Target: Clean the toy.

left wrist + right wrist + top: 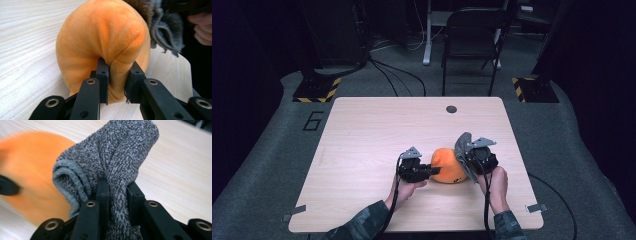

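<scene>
Digit "6" (pixel 314 121) marked on the grey floor (pixel 262 150), left of the table (pixel 362 125)

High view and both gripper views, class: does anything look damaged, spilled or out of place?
Nothing stands out. The left hand-held gripper pinches a fold of the orange plush; the right hand-held gripper grips a bunched grey cloth beside it on the table.

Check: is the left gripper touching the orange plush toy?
Touching. The left gripper view shows the left gripper pinching a fold of the orange plush toy between both jaws.
</scene>
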`<state>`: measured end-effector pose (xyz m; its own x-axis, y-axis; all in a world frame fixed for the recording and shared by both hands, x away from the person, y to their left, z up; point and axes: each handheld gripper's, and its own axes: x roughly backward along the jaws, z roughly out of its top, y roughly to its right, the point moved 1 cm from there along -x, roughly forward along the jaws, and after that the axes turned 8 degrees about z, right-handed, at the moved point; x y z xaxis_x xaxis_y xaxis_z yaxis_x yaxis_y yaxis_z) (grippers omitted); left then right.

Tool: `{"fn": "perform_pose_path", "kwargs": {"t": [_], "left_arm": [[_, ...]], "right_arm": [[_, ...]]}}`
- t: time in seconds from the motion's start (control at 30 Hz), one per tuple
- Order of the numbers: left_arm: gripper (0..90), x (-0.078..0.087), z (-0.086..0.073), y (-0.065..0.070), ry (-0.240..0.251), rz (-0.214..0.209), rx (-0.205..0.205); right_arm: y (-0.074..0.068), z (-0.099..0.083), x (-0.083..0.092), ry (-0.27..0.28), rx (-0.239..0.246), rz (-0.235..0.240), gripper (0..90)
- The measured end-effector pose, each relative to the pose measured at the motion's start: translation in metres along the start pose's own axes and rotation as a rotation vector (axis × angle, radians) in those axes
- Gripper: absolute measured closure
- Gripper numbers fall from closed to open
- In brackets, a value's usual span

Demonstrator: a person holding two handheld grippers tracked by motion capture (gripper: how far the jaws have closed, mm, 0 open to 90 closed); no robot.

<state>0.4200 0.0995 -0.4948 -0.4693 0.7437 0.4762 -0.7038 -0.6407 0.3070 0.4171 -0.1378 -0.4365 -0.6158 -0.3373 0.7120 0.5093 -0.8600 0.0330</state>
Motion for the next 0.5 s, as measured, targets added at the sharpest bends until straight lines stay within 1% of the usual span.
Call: {"fn": "perform_pose_path", "kwargs": {"t": [0.03, 0.07, 0.1, 0.13, 0.2, 0.23, 0.27, 0.3, 0.33, 0.37, 0.4, 0.43, 0.47, 0.5], "left_arm": [[75.9, 0.0, 0.0, 0.0, 0.002, 0.001, 0.001], [75.9, 0.0, 0.0, 0.0, 0.005, 0.001, 0.004], [75.9, 0.0, 0.0, -0.001, 0.007, 0.003, 0.008], [75.9, 0.001, 0.0, -0.001, 0.007, 0.004, 0.016], [75.9, 0.001, 0.0, -0.001, 0.011, 0.006, 0.015], [76.0, 0.0, 0.0, -0.001, 0.011, 0.006, 0.007], [76.0, 0.0, 0.0, 0.0, 0.009, 0.009, 0.002], [76.0, 0.0, 0.0, 0.001, 0.012, 0.014, -0.005], [76.0, 0.0, 0.0, 0.003, 0.012, 0.011, -0.001], [76.0, 0.001, 0.0, 0.002, 0.013, 0.015, -0.007], [76.0, 0.001, 0.0, 0.002, 0.011, 0.017, -0.008], [76.0, 0.001, 0.0, 0.001, 0.008, 0.012, -0.006], [76.0, 0.001, -0.001, 0.001, 0.007, 0.015, -0.005], [76.0, 0.001, -0.001, 0.0, 0.005, 0.018, -0.01]], "right_arm": [[0.003, -0.002, -0.001, -0.008, -0.017, -0.003, 75.5], [0.006, -0.002, -0.001, -0.013, -0.021, -0.003, 75.5], [0.008, -0.001, 0.001, -0.003, -0.028, -0.001, 75.6], [0.008, 0.001, 0.005, 0.02, -0.038, 0.015, 75.6], [0.0, 0.008, 0.017, 0.062, -0.02, 0.031, 75.6], [-0.01, 0.015, 0.026, 0.1, 0.001, 0.07, 75.6], [-0.02, 0.02, 0.031, 0.128, 0.035, 0.093, 75.6], [-0.033, 0.025, 0.034, 0.146, 0.063, 0.107, 75.6], [-0.045, 0.028, 0.036, 0.155, 0.094, 0.125, 75.6], [-0.056, 0.03, 0.034, 0.149, 0.125, 0.141, 75.6], [-0.066, 0.031, 0.03, 0.138, 0.149, 0.138, 75.6], [-0.071, 0.031, 0.025, 0.123, 0.178, 0.126, 75.6], [-0.075, 0.029, 0.019, 0.091, 0.19, 0.112, 75.6], [-0.075, 0.026, 0.013, 0.072, 0.205, 0.094, 75.7]]}}
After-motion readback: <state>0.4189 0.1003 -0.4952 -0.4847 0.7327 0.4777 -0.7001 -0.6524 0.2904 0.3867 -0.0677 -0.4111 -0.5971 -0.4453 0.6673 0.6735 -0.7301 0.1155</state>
